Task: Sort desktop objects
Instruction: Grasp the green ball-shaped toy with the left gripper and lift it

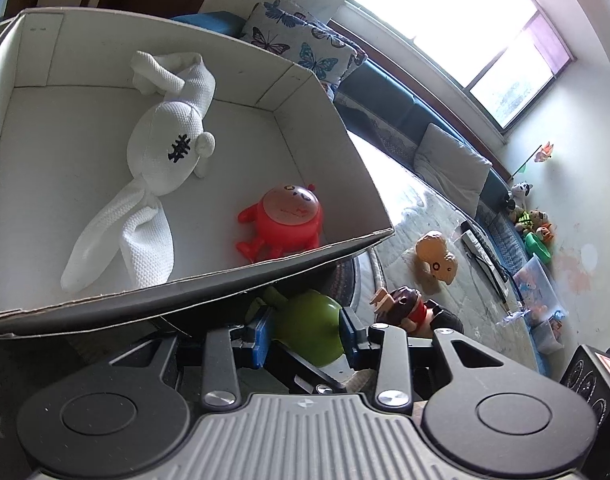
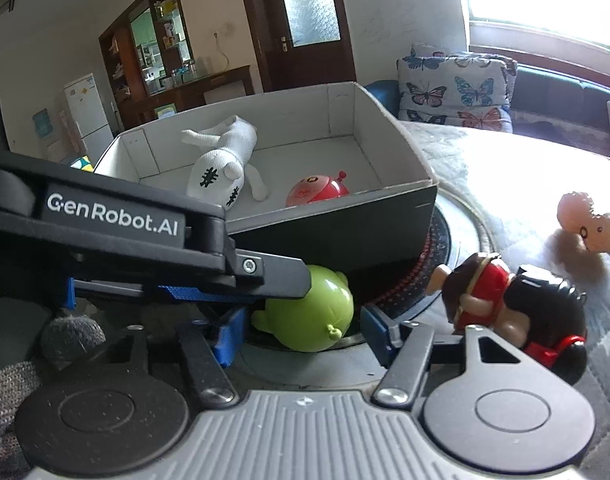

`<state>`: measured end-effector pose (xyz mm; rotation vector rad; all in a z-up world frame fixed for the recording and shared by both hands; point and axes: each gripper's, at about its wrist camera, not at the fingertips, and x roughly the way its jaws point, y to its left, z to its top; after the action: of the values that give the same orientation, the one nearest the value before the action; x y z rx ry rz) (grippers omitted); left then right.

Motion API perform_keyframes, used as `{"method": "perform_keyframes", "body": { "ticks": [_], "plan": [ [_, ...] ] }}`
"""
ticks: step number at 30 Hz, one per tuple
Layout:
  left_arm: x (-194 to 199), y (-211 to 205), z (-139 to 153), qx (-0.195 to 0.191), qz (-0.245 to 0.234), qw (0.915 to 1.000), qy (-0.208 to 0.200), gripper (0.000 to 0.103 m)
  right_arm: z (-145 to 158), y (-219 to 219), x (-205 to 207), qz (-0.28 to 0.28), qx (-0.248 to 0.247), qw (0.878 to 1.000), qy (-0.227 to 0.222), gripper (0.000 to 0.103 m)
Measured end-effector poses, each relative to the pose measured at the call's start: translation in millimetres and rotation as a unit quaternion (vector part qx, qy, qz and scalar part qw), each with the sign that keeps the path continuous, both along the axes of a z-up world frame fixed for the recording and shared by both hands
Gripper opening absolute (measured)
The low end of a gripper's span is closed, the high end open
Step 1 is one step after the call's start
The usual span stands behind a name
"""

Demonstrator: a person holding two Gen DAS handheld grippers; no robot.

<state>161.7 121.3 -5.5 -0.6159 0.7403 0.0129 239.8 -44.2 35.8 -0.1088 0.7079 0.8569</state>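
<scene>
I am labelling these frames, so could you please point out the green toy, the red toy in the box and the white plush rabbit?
green toy (image 2: 309, 316), right wrist view, rounded body.
red toy (image 1: 283, 226), left wrist view, its face.
white plush rabbit (image 1: 167, 152), left wrist view, its head.

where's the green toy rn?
Both wrist views show the green toy on the table just outside the box's near wall, between the blue pads of the left gripper, left of the red-and-black figure.
</scene>
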Motion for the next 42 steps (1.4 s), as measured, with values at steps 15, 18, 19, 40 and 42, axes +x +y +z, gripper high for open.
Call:
{"method": "perform_keyframes", "body": {
  "ticks": [15,18,19,40,42],
  "plan": [
    [-12.9,-14.1,4.8,-0.002,-0.043,0.9991,-0.002,0.038,5.1,-20.5,-19.9,-0.008,0.002,1.0,-0.009,0.054],
    [-21.5,-22.0,4.9,0.0,-0.057,0.9984,-0.001,0.038,6.3,-30.6,-28.4,-0.012,0.004,1.0,-0.008,0.053],
    [-24.9,-24.5,4.8,0.002,-0.061,0.9981,0.0,0.039,6.5,-34.3,-31.4,-0.012,0.004,1.0,-0.007,0.051],
    [-55.9,-9.5,-2.2,-0.089,-0.062,0.9941,0.005,0.039,19.4,-65.5,-66.1,-0.001,0.009,1.0,-0.008,0.056],
    [-54.8,-6.4,-2.3,-0.095,-0.057,0.9938,0.005,0.039,18.6,-62.8,-64.6,0.0,0.008,1.0,-0.008,0.056]
  ]
}}
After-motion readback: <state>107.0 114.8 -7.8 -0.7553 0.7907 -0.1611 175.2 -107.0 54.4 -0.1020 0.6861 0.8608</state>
